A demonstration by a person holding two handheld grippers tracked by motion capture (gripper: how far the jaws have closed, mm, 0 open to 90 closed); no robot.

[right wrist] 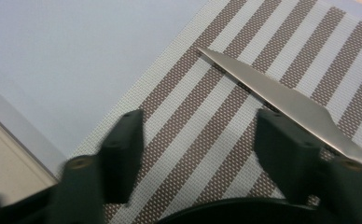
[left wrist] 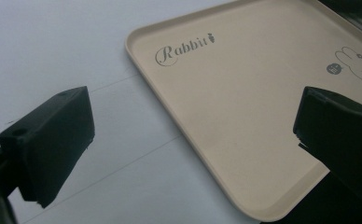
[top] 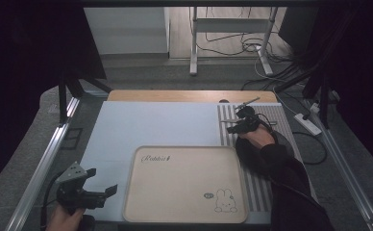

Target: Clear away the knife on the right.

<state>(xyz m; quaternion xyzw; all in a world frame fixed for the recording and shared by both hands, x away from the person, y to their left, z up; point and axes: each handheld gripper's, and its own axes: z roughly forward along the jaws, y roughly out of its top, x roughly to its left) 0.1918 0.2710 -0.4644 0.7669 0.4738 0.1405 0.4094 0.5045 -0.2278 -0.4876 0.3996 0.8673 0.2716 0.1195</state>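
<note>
The right claw (top: 237, 126) reaches out over the striped mat (top: 271, 144) at about two o'clock on the bench (top: 151, 122). In the right gripper view its jaws stand partly apart, with bare mat between them. A flat, pointed metal blade (right wrist: 272, 95) lies on the stripes, running from its tip at twelve o'clock down toward four o'clock, where it passes behind the right-hand jaw. Whether that jaw touches the blade I cannot tell; nothing is pinched between the pads.

The left claw (top: 95, 185) rests at about seven o'clock on the bench, just beside the left edge of the beige tray (top: 184, 185). Its jaws are spread wide and hold nothing. In the left gripper view the tray's near corner lies between them, the word "Rabbit" printed near its upper left and a small rabbit drawing at its far right.
</note>
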